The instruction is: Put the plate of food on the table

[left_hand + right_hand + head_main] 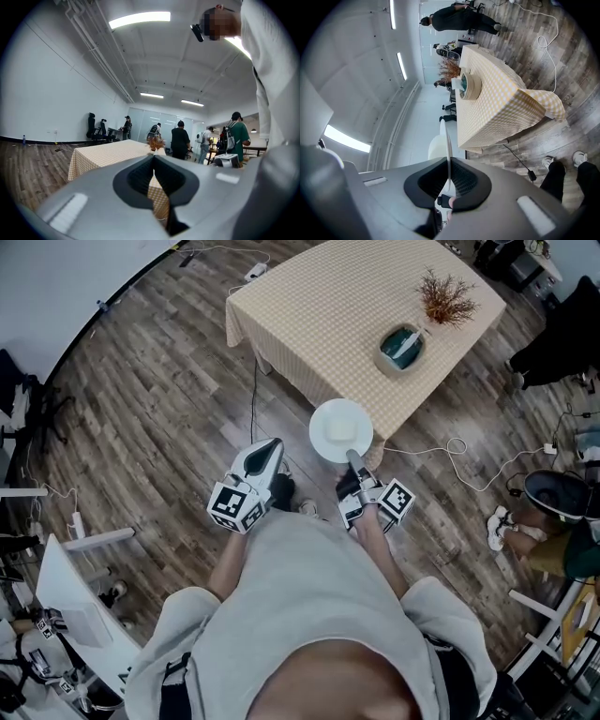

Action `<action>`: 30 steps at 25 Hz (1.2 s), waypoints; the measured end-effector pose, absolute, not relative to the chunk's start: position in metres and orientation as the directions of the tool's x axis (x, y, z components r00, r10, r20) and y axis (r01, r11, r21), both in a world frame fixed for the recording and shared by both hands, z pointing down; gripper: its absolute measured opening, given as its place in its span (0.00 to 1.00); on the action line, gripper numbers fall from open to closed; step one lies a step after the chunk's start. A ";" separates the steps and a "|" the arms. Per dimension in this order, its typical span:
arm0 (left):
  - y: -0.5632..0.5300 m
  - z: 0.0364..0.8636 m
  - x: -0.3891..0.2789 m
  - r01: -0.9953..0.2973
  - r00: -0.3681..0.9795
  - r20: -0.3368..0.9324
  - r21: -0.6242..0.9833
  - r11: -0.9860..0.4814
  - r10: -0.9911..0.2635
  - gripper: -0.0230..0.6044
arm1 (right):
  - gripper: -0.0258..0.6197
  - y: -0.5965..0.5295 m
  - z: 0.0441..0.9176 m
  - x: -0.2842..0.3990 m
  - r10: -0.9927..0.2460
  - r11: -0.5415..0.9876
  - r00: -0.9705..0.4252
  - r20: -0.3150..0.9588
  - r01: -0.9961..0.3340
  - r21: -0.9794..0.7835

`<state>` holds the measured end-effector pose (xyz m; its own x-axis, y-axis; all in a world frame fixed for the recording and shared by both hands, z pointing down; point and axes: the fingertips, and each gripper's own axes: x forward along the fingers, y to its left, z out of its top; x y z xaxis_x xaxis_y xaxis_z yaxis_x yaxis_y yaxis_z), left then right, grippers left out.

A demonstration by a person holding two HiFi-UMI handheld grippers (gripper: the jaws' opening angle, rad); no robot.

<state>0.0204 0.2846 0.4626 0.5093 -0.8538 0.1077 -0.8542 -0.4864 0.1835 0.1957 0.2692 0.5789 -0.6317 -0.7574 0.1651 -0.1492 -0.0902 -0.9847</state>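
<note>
Your right gripper (pixel 353 463) is clamped on the plate (pixel 321 418). In the right gripper view the jaws pinch its thin rim and the plate (pixel 447 140) runs edge-on btwn them, w/ the right gripper (pixel 450 177) closed tight on it. A pale block of food (pixel 340 430) sits mid-plate, roughly centred.

The plate is in the air, not set down. From the head view it hangs over the wood floor (pixel 169 399) right at the near edge of the table (pixel 319 306), overlapping the checked cloth's hem. It looks approx level from above.

Your left gripper (pixel 271 450) is beside the right one, a bit apart from the plate and touching nothing. In its own view the left gripper (pixel 153 160) has its tips pressed together w/ nothing btwn, and only the cloth shows through the slit.

On the tabletop there's a bowl (pixel 403 348) near the right edge and a dried plant (pixel 446 298) just beyond it. Both are well apart from the plate. The right gripper view shows the same pair, bowl (pixel 468 84) and plant (pixel 450 68), on the table (pixel 497 108).

A cable (pixel 459 448) loops on the floor to your right. Several people (pixel 180 139) stand behind the table.
</note>
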 end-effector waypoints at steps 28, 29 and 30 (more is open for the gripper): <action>0.091 0.496 -0.070 -0.813 0.558 0.103 0.269 -0.517 -0.824 0.05 | 0.06 0.083 0.588 0.106 -0.766 -0.094 -0.608 0.209 -0.216 -0.972; 0.079 0.494 -0.075 -0.810 0.561 0.100 0.273 -0.519 -0.822 0.05 | 0.06 0.072 0.586 0.102 -0.769 -0.098 -0.603 0.213 -0.218 -0.971; 0.067 0.492 -0.079 -0.807 0.564 0.098 0.278 -0.522 -0.820 0.05 | 0.06 0.060 0.584 0.098 -0.772 -0.101 -0.597 0.215 -0.219 -0.970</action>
